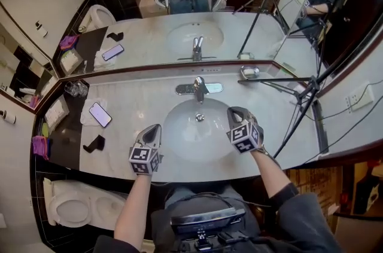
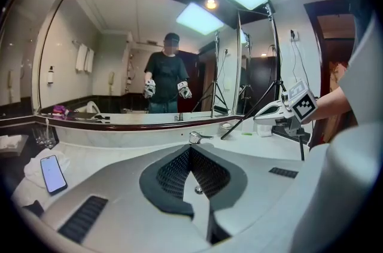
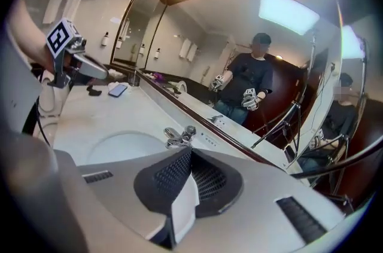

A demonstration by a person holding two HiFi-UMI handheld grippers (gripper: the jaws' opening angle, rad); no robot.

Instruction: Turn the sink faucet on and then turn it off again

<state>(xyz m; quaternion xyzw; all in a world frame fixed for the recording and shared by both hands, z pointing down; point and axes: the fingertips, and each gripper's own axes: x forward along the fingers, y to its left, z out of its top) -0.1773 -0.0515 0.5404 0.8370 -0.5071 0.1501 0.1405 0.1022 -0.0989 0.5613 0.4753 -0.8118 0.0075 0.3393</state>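
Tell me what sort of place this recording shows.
Most likely a hotel-style bathroom: a marble vanity with an oval sink and faucet, a wide wall mirror behind it, and a toilet alongside.

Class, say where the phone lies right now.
In the head view, the phone lies on a white cloth at the counter's left end, left of the sink.

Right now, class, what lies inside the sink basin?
Only the metal drain shows in the white sink basin. The right gripper hangs over its right edge and the left gripper over its left rim, hiding those parts.
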